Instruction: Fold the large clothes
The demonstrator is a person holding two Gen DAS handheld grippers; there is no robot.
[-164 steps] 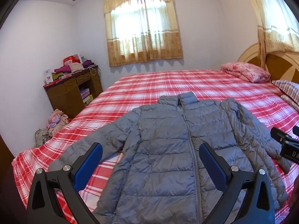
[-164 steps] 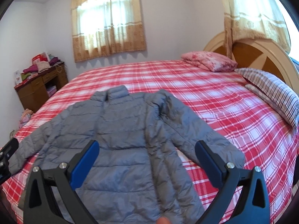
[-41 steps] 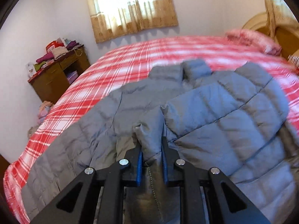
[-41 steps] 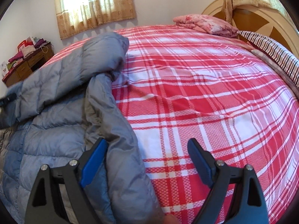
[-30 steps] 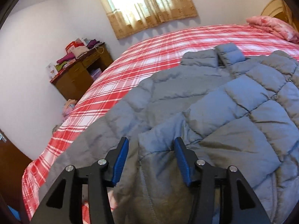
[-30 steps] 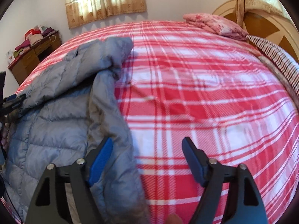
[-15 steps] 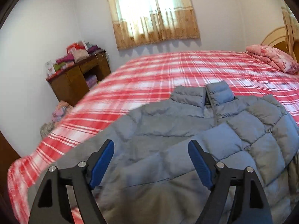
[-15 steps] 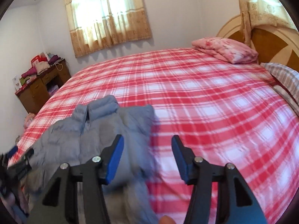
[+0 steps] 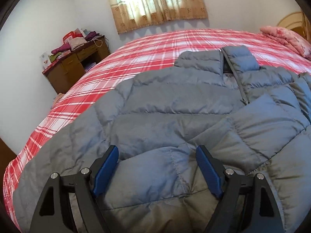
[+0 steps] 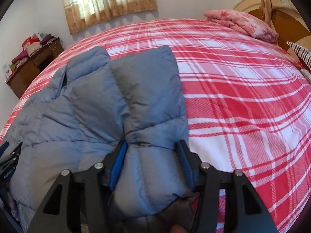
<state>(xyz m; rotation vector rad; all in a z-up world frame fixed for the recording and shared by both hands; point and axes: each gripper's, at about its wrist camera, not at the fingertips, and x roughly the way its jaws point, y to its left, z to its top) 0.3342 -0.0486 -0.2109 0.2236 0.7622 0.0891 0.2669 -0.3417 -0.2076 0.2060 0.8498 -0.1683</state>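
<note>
A grey-blue puffer jacket lies on the red plaid bed, collar toward the window, its right side folded inward over the front. My left gripper is open, with jacket fabric lying between its blue pads. In the right wrist view the jacket fills the left half. My right gripper has its jaws partly closed around the jacket's thick folded right edge; the padding fills the gap between the pads.
A wooden desk piled with clothes stands against the left wall. A pink folded blanket and a striped pillow lie by the wooden headboard. Bare plaid sheet lies right of the jacket.
My left gripper let go of the jacket and opened, then dropped low over it. My right gripper moved onto the folded right edge and narrowed around it.
</note>
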